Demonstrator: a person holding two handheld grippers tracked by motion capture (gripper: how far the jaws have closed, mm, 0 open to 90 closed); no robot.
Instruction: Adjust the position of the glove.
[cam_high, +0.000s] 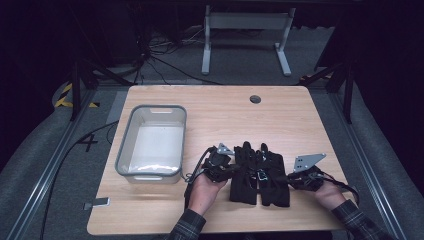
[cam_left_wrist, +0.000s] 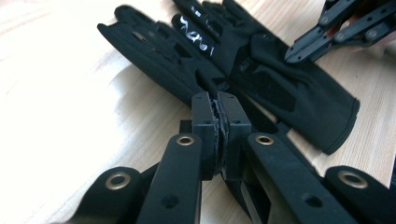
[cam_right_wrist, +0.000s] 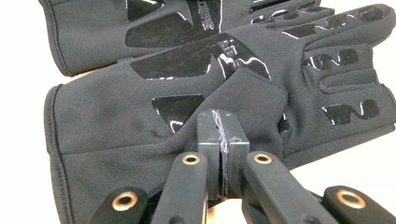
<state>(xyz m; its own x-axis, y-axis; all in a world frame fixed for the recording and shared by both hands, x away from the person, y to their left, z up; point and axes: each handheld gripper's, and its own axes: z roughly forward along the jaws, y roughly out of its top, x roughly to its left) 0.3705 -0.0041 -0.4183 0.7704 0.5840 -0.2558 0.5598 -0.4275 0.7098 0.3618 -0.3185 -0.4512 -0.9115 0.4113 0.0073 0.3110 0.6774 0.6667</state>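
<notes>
Two black gloves lie side by side near the table's front edge, fingers pointing away from me. My left gripper (cam_high: 234, 169) comes in from the left and is shut on a thin fold at the edge of the left glove (cam_high: 243, 176). In the left gripper view the jaws (cam_left_wrist: 218, 109) are pressed together on that glove (cam_left_wrist: 159, 60). My right gripper (cam_high: 289, 177) (cam_left_wrist: 293, 53) comes in from the right. It is shut on a puckered fold in the palm side of the right glove (cam_high: 274, 179) (cam_right_wrist: 140, 126); its closed jaw tips (cam_right_wrist: 222, 128) pinch the fabric.
A grey plastic bin (cam_high: 125, 150) stands on the left of the wooden table (cam_high: 225, 115), close to my left hand. A round cable hole (cam_high: 255, 99) is at the far edge. A small metal piece (cam_high: 97, 203) lies at the front left corner.
</notes>
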